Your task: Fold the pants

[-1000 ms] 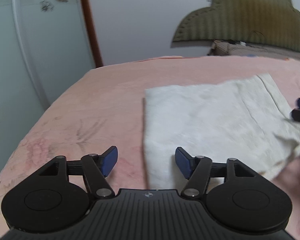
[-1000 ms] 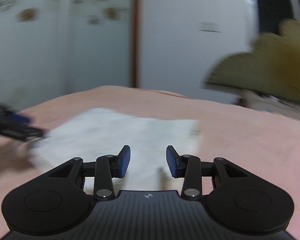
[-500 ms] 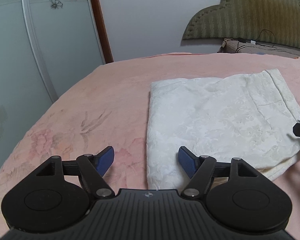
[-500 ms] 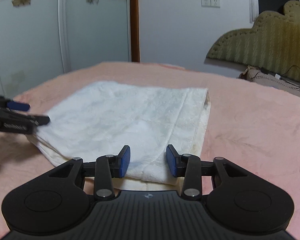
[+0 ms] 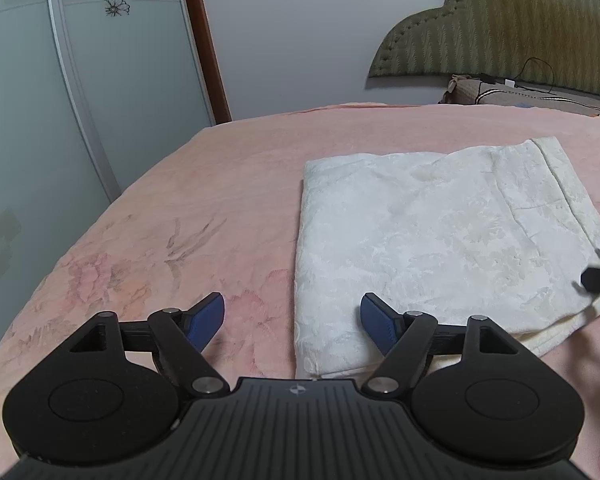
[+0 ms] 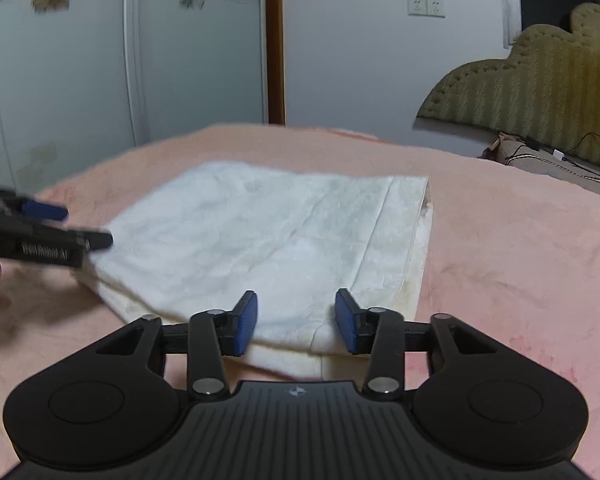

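The left gripper (image 5: 292, 316), a black two-finger tool with blue pads, was released and its jaws were widening, nothing pressed between them; the near left corner of the folded garment lay just below the gap. The right gripper (image 6: 296, 320), of the same build, stood narrower, its jaws also parting, empty above the near edge of the cloth. The task item, a pair of cream-white patterned fabric pants (image 5: 432, 236) folded into a thick rectangle, lay flat on the pink floral bedspread (image 5: 180, 216), from 12 to 3 o'clock of the left gripper. An olive quilted headboard (image 5: 496, 28) stood at 1 o'clock. Risk, as judged: a pad closing on only the top layer would peel the stack open; dragging an edge would skew the fold.
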`<state>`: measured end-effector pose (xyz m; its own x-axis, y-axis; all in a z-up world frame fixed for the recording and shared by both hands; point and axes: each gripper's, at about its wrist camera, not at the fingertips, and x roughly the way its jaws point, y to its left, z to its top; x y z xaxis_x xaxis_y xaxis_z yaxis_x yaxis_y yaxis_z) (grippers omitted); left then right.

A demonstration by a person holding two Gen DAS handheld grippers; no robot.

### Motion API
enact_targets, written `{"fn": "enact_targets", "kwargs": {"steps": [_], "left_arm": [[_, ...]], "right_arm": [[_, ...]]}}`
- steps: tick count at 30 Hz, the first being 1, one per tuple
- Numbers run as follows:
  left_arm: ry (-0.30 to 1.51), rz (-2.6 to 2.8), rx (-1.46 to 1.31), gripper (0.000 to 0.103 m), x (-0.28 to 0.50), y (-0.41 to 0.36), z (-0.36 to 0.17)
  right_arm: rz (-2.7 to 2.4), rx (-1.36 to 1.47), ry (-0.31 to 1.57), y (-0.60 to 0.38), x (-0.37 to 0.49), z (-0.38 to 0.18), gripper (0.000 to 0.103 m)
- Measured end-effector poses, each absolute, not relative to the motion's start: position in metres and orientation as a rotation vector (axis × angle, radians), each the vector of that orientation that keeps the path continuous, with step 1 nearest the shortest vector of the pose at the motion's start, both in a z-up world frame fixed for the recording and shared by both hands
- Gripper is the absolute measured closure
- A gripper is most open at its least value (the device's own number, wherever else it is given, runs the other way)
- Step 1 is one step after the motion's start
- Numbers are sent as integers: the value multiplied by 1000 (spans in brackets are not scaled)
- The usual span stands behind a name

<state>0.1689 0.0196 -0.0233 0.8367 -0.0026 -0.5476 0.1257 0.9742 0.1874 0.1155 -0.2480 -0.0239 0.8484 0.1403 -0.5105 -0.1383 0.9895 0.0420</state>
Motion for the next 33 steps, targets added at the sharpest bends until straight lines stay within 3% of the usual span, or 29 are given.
{"fn": "enact_targets", "kwargs": {"steps": [4, 5, 6, 8, 9, 22, 25, 33], "left_arm": [[584, -66, 183, 23, 160, 24, -18], [582, -73, 176, 22, 156, 26, -16], [580, -82, 171, 21, 150, 27, -15], [574, -103, 158, 17, 139, 30, -13], [576, -119, 152, 14, 132, 31, -14], [662, -171, 112, 7, 85, 41, -50], [655, -160, 100, 0, 84, 42, -55], [636, -145, 113, 0, 83, 42, -63]], "right_arm": [[111, 52, 549, -250, 110, -21, 59], [110, 64, 545, -250, 105, -17, 50], [114, 77, 540, -248, 100, -13, 31], [121, 103, 536, -245, 87, -8, 9], [122, 113, 538, -242, 80, -7, 6], [98, 233, 740, -207, 36, -20, 6], [86, 265, 748, -202, 30, -18, 6], [67, 296, 726, -193, 18, -12, 3]]}}
